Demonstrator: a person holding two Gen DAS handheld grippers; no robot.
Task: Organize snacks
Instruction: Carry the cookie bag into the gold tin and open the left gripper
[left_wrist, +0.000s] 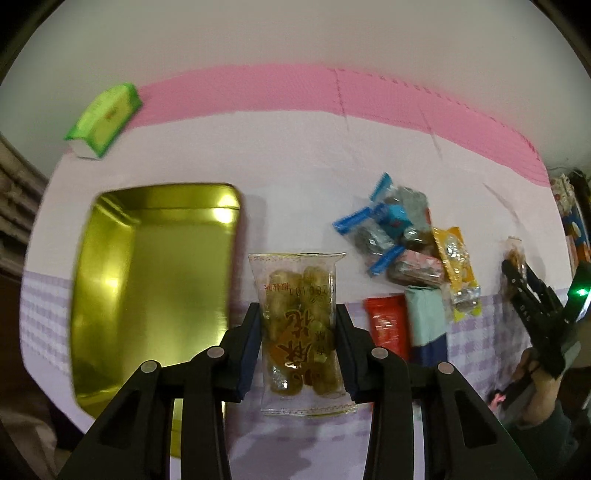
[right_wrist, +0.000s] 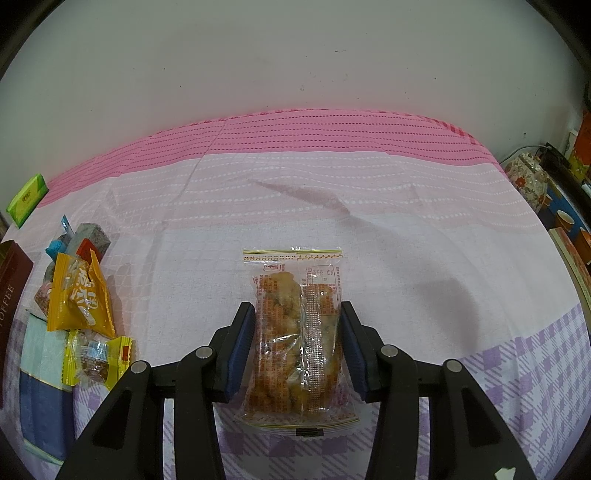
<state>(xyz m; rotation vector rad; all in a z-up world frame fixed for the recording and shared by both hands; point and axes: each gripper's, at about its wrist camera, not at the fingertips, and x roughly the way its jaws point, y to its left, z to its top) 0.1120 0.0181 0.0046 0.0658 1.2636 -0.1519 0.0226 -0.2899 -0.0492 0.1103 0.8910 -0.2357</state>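
Note:
My left gripper (left_wrist: 298, 325) is shut on a clear packet of fried twists with red lettering (left_wrist: 301, 332), held above the cloth just right of an open gold tin (left_wrist: 155, 280). My right gripper (right_wrist: 297, 332) is shut on a clear packet of orange-printed fried snack (right_wrist: 297, 343) over the cloth; it also shows at the right edge of the left wrist view (left_wrist: 517, 280). A pile of wrapped snacks (left_wrist: 410, 243) lies right of the tin; in the right wrist view the pile (right_wrist: 79, 295) is at the left.
A green tissue pack (left_wrist: 105, 120) lies at the far left of the cloth. A brown toffee box (right_wrist: 11, 291) and a blue-and-mint box (right_wrist: 40, 369) sit by the pile. A floral pot (right_wrist: 528, 179) and boxes stand at the far right. A wall is behind.

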